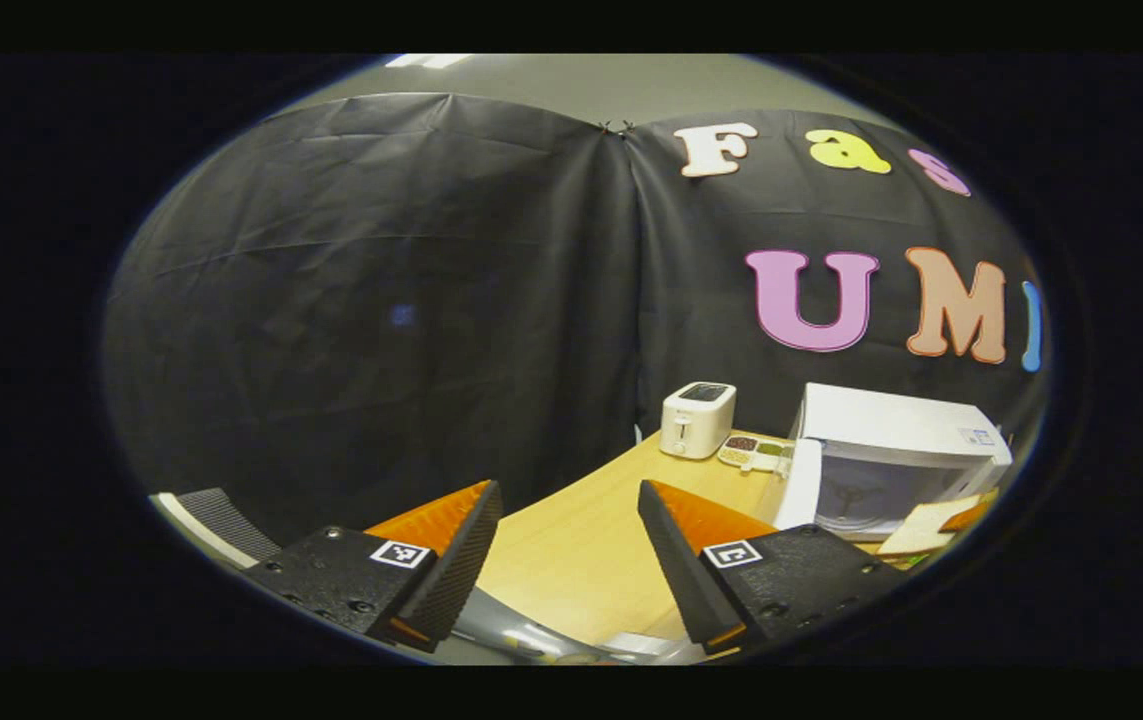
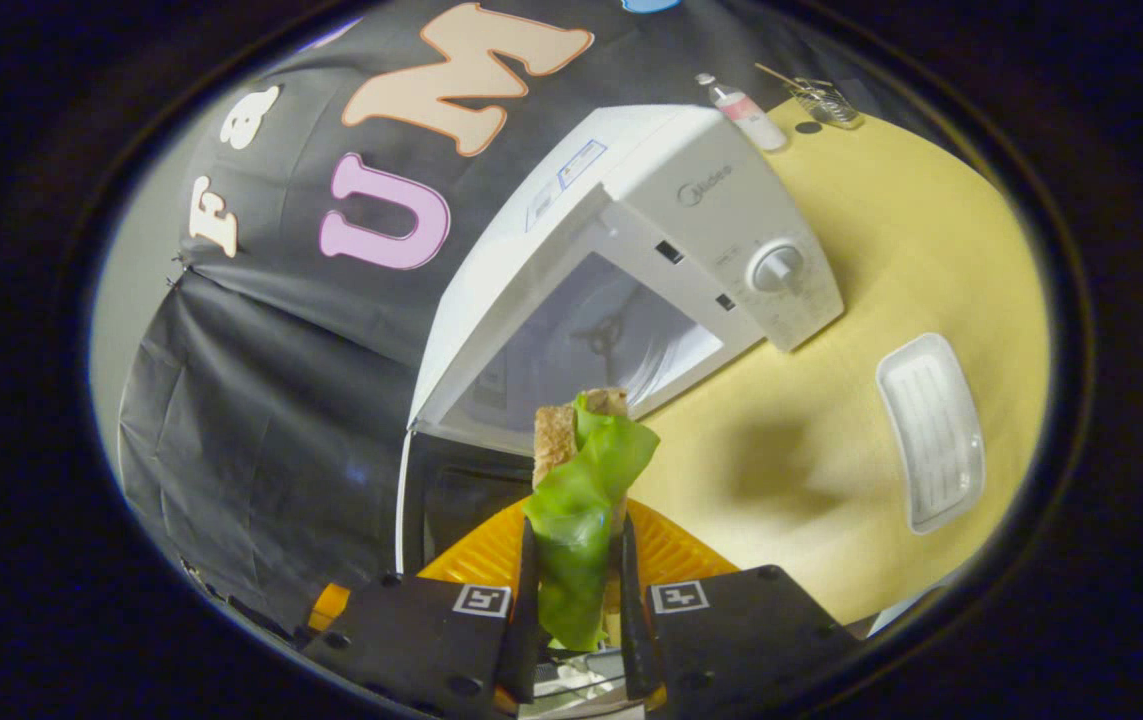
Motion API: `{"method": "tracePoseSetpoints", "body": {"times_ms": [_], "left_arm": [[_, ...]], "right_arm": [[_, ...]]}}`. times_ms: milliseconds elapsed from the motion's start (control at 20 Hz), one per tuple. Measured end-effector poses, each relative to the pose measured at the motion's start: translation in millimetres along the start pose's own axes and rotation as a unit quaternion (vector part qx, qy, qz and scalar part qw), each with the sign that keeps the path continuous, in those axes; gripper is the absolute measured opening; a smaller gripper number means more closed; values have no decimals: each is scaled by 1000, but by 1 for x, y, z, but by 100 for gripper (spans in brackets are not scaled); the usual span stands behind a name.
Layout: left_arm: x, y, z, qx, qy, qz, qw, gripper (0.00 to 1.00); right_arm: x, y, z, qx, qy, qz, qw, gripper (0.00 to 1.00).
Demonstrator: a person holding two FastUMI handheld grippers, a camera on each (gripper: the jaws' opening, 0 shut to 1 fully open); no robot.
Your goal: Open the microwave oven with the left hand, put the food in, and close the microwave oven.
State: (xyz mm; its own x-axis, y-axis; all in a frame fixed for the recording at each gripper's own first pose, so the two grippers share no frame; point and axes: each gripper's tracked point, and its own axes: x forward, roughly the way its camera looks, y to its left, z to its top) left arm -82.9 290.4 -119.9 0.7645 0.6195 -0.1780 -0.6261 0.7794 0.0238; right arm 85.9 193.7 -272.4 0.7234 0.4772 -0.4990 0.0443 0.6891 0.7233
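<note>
Microwave oven [image 2: 631, 260]: white, standing on the pale wooden table [image 2: 891, 250], door swung open [image 2: 461, 480], cavity and turntable visible. Brand lettering sits on the control panel above a round dial [image 2: 777, 267]; a sticker lies on the top, too small to make out.

Food [image 2: 581, 490]: a sandwich of toasted bread with a green lettuce leaf, pinched upright between the two fingers of the right gripper [image 2: 576, 590], just in front of the open cavity.

Left gripper [image 1: 571, 540]: fingers spread wide, nothing between them, over the near table edge, well apart from the oven [image 1: 891, 450].

Other items:
- White toaster [image 1: 697, 418] at the back of the table, near the cloth wall.
- Divided tray [image 1: 756, 452] between toaster and oven, compartments holding small dark and greenish bits; contents too small to tell.
- White ribbed tray [image 2: 931, 430], nothing in it, on the table right of the oven.
- Small bottle [image 2: 743, 112] with a pale label, illegible, beside the oven's far corner.
- Wire basket [image 2: 824, 100] near the bottle.
</note>
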Motion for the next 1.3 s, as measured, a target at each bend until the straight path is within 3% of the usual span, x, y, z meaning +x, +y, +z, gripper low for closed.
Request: {"method": "tracePoseSetpoints", "body": {"times_ms": [100,250,300,350,500,550,600,650,700,750,800,850,900,950,1000,1150,1300], "left_arm": [[4,5,-1,-1,1,-2,1000,80],[12,12,-7,-3,9,0,1000,84],[14,14,-6,-6,8,2,1000,84],[15,17,-8,-9,10,3,1000,84],[22,21,-16,-12,23,7,1000,84],[22,23,-19,-11,26,7,1000,84],[23,23,-19,-9,29,8,999,84],[24,24,-21,-7,32,9,999,84],[26,25,-22,-4,35,9,999,84],[27,25,-23,-3,38,9,999,84],[28,24,-25,-4,42,8,999,84],[30,23,-28,-5,46,8,999,84],[30,26,-29,-7,49,8,999,81],[30,26,-30,-7,52,10,999,84],[30,26,-31,-6,53,11,999,81],[31,27,-33,3,55,18,998,84],[32,28,-33,7,55,27,998,81]], "right_arm": [[19,3,3,-12,-18,1,1000,36],[46,4,9,-26,-44,-3,999,36],[55,3,13,-29,-53,-10,998,29],[64,1,16,-35,-63,-13,997,36],[91,7,32,-33,-86,-9,996,36],[96,12,36,-33,-96,-4,995,29],[102,16,42,-38,-107,-2,994,36],[108,20,47,-48,-119,-2,992,36],[114,23,53,-59,-129,-4,990,28],[118,28,56,-68,-140,-1,988,36],[124,30,57,-75,-142,-5,987,36],[133,30,58,-84,-145,-6,986,43],[142,30,60,-93,-150,-9,984,43],[149,27,59,-101,-151,-15,983,36],[158,24,59,-108,-152,-22,982,43],[169,20,67,-118,-176,-31,977,44],[178,13,79,-140,-199,-51,969,43]]}}
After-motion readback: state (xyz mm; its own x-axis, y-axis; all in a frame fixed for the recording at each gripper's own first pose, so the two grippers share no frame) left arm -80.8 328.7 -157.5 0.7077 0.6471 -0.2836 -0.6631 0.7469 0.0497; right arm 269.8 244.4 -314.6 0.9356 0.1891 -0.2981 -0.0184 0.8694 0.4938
